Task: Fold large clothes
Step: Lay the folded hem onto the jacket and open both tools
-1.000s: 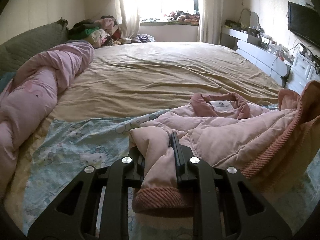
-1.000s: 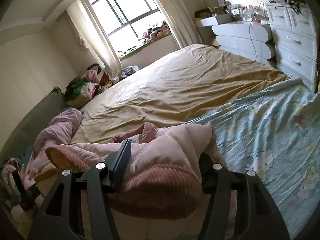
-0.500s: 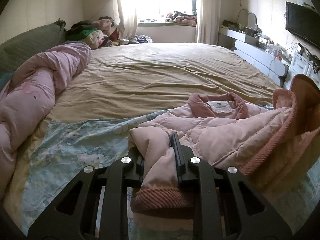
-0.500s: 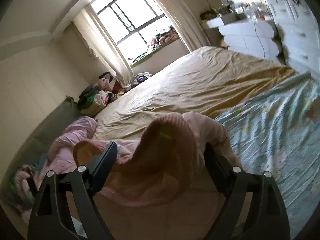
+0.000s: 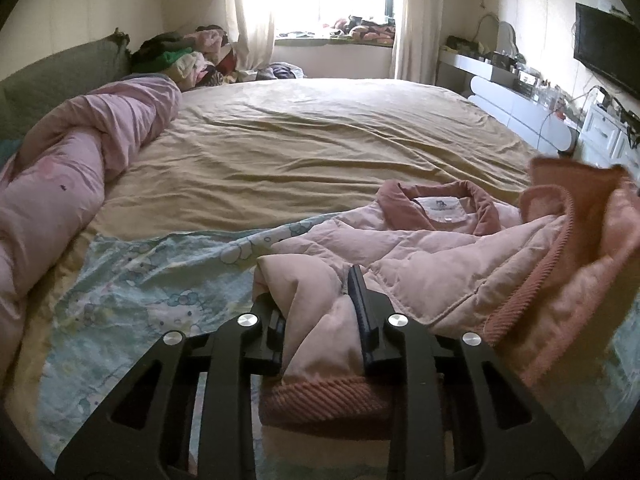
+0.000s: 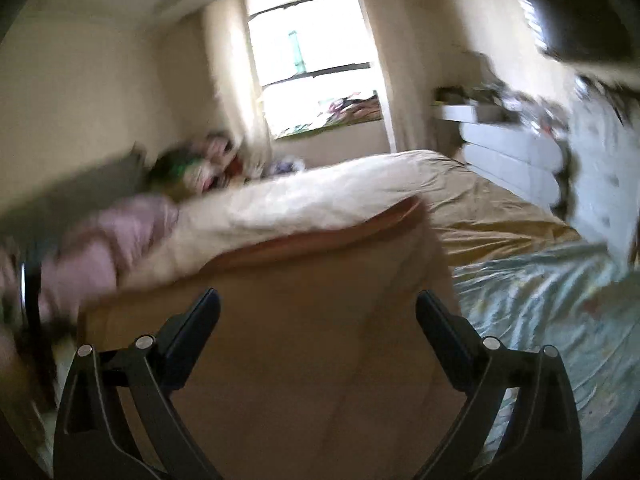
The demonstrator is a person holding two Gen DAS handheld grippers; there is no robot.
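Observation:
A pale pink padded jacket (image 5: 432,248) with a darker pink collar and ribbed cuffs lies on the near part of the bed. My left gripper (image 5: 316,300) is shut on a sleeve of it, near the ribbed cuff (image 5: 320,400). In the right wrist view, which is blurred, the right gripper (image 6: 318,316) has its jaws wide apart with the jacket's ribbed hem (image 6: 304,340) between them, lifted and filling the view. In the left wrist view that raised hem (image 5: 576,240) stands at the right.
The bed has a tan sheet (image 5: 320,140) and a light blue cartoon-print cover (image 5: 140,300) at the near end. A rolled pink duvet (image 5: 72,160) lies along the left. A clothes pile (image 5: 184,60) sits at the far left corner. White drawers (image 5: 520,112) stand on the right.
The right gripper has swung upward and lifted the jacket's hem, its jaws now wider apart. The left gripper has stayed clamped on the sleeve.

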